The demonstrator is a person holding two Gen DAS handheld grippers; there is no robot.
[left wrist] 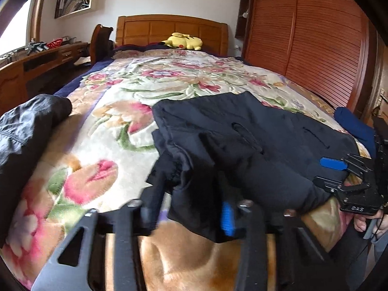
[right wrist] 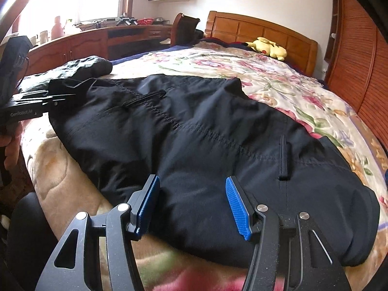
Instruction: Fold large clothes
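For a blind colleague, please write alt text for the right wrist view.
Open right tongs with blue pads hover over dark trousers spread on a floral blanket. At far left, the left tongs meet the trousers' edge. A yellow plush toy lies near the wooden headboard.

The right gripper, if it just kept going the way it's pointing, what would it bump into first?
Most likely the dark garment spread on the bed: the right gripper points down at it with its fingers apart, fabric filling the gap ahead.

Matt black cloth trousers (right wrist: 206, 145); plush floral blanket (left wrist: 109, 133).
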